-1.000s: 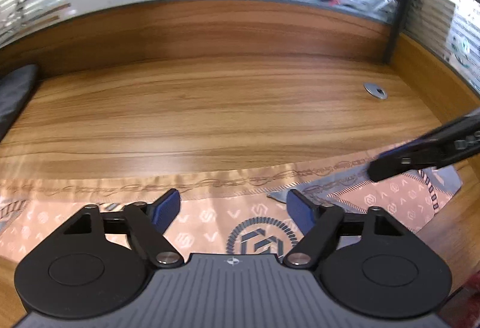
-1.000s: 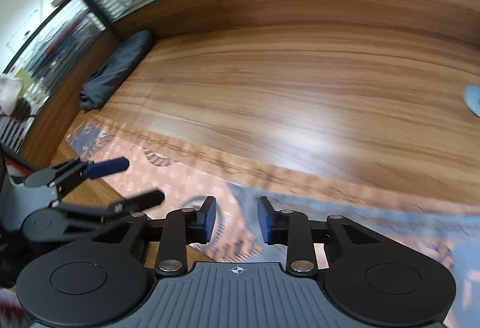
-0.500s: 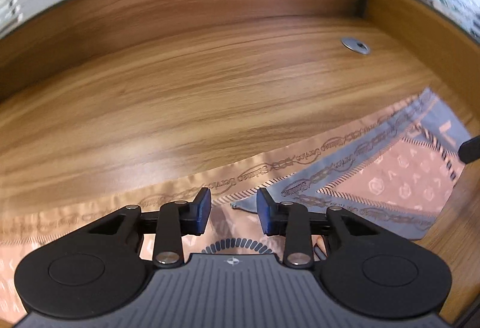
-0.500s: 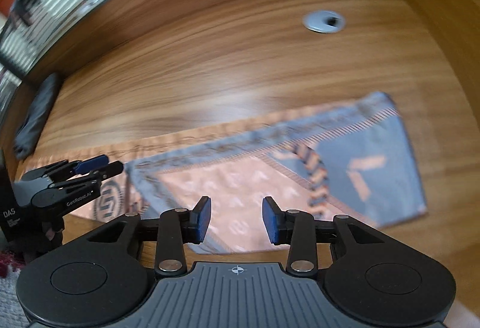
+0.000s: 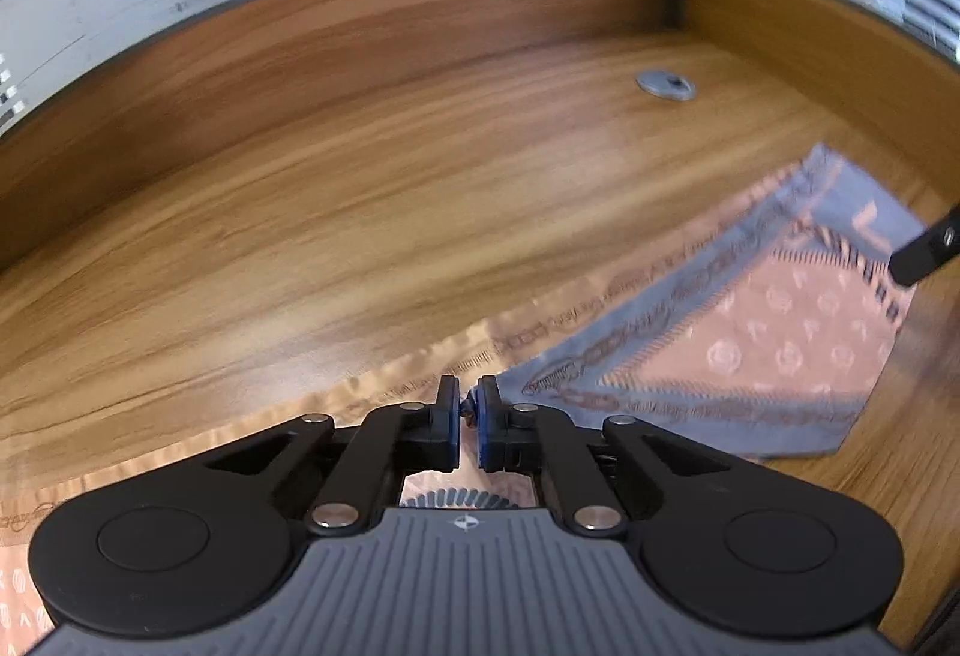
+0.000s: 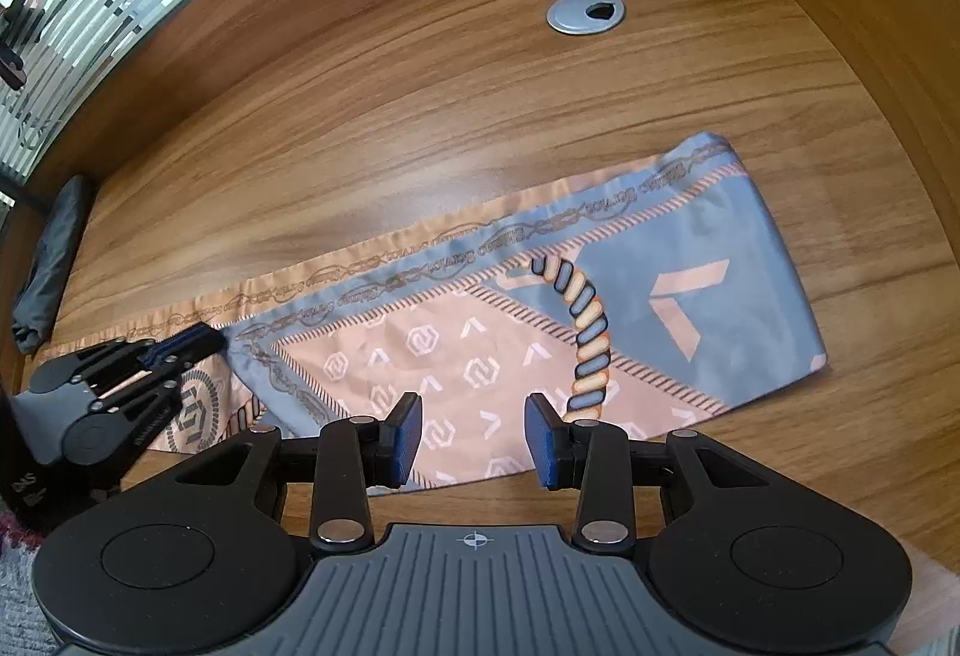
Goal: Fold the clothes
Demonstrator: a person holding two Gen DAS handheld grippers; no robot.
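Wood-grain desk [image 6: 420, 128] under us carries the scarf [image 6: 480, 350], a long printed cloth lying flat near the front edge, its grey-blue end folded over the peach middle. Our left gripper [image 5: 467, 413] has its pads pressed together on the point of that folded flap, probably to carry it across for the next fold. Our right gripper [image 6: 473, 437] hovers over the near hem with jaws spread and nothing between them, likely waiting to pin or take it. Beyond sits a cable grommet [image 6: 585, 12]; a dark bundle [image 6: 51, 266] lies far left.
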